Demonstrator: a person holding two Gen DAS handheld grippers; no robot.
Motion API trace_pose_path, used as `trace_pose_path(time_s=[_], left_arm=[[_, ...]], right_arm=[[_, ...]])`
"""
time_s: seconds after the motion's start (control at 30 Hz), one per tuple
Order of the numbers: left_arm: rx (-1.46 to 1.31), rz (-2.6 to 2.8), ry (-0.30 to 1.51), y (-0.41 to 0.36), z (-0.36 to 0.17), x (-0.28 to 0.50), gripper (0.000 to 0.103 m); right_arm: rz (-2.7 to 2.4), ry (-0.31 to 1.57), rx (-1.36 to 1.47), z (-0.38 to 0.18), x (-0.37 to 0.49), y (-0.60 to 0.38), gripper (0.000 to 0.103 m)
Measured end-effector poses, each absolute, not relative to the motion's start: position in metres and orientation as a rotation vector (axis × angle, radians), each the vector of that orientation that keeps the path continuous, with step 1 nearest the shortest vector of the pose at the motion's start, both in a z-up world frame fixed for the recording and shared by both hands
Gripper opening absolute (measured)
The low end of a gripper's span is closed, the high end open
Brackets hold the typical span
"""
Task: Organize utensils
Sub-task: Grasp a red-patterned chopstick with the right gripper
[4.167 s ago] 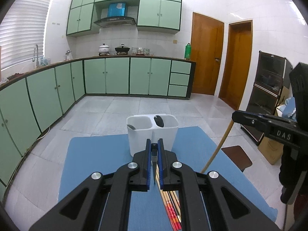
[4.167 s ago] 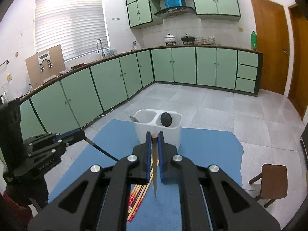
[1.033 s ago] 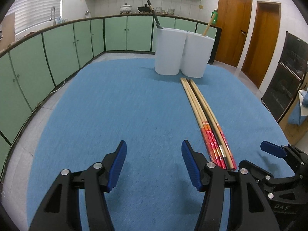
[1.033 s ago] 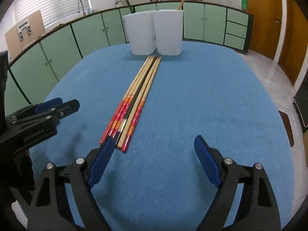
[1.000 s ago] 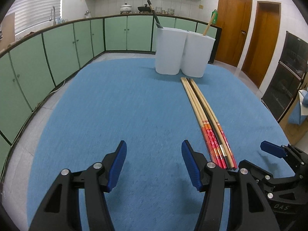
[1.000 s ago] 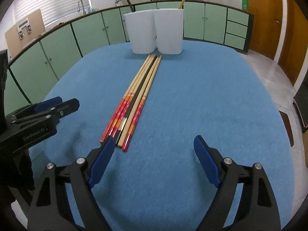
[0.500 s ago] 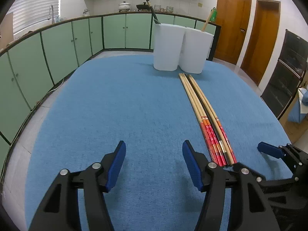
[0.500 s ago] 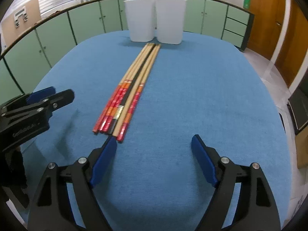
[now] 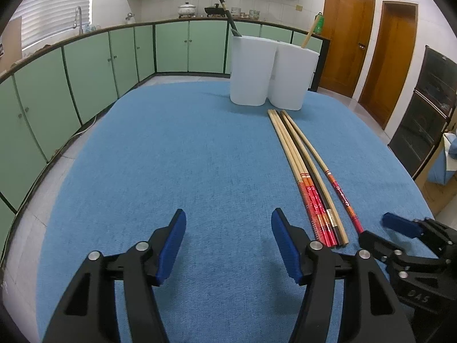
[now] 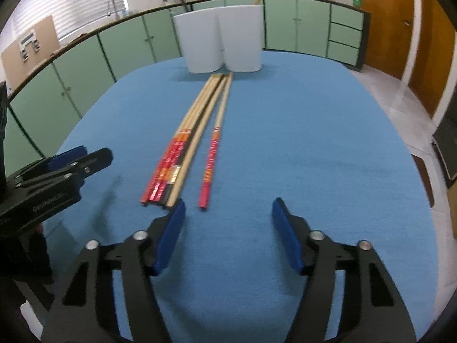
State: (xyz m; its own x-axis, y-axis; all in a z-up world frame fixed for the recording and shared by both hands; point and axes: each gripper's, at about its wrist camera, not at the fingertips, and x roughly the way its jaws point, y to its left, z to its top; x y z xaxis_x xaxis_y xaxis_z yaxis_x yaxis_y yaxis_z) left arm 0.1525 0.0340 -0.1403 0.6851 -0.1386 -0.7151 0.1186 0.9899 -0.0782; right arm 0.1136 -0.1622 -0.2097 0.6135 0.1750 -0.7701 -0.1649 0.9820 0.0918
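Note:
Several long chopsticks [image 9: 302, 165] lie in a bundle on the blue cloth [image 9: 171, 157], pointing at a white two-compartment holder [image 9: 271, 74]. One red-ended chopstick [image 10: 212, 151] lies a little apart to the right of the bundle [image 10: 182, 148]. The holder [image 10: 220, 38] has a dark utensil in its left cup and a wooden stick in its right cup. My left gripper [image 9: 228, 245] is open and empty, left of the chopsticks' near ends. My right gripper [image 10: 228, 228] is open and empty, with the separate chopstick's red end just ahead of its left finger.
The cloth-covered table stands in a kitchen with green cabinets [image 9: 85, 65] along the left and back. Wooden doors [image 9: 371, 51] and a dark cabinet [image 9: 428, 108] are to the right. The table edge drops off near each gripper's outer side.
My right gripper moved forward and left toward the chopsticks' near ends. One red-ended chopstick now lies apart from the bundle. The left gripper barely moved; both stayed open.

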Motion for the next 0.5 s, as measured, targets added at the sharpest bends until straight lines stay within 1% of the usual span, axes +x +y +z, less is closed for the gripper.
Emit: trace_pose_path(time_s=[0.03, 0.07, 0.1, 0.13, 0.17, 0.2, 0.27, 0.5], left_arm=[[-0.024, -0.145, 0.804, 0.034, -0.140, 0.153, 0.061], [-0.023, -0.146, 0.804, 0.033, -0.140, 0.153, 0.061], [-0.020, -0.146, 0.805, 0.032, -0.140, 0.152, 0.062], [-0.017, -0.147, 0.806, 0.032, -0.140, 0.153, 0.062], [-0.014, -0.148, 0.807, 0.031, -0.140, 0.153, 0.062], [-0.013, -0.151, 0.809, 0.029, -0.140, 0.153, 0.062], [-0.010, -0.160, 0.812, 0.027, -0.141, 0.153, 0.063], [-0.001, -0.218, 0.831, 0.012, -0.142, 0.151, 0.063]], right_arm=[[0.193, 0.886, 0.005, -0.210, 0.114, -0.160, 0.049], [0.191, 0.885, -0.002, -0.209, 0.115, -0.159, 0.042], [0.192, 0.883, -0.003, -0.209, 0.116, -0.158, 0.032], [0.193, 0.884, -0.002, -0.209, 0.116, -0.158, 0.027], [0.198, 0.884, 0.001, -0.209, 0.117, -0.158, 0.016], [0.208, 0.886, 0.006, -0.209, 0.115, -0.158, 0.010], [0.213, 0.886, 0.012, -0.208, 0.115, -0.158, 0.005], [0.147, 0.881, 0.020, -0.208, 0.117, -0.176, 0.005]])
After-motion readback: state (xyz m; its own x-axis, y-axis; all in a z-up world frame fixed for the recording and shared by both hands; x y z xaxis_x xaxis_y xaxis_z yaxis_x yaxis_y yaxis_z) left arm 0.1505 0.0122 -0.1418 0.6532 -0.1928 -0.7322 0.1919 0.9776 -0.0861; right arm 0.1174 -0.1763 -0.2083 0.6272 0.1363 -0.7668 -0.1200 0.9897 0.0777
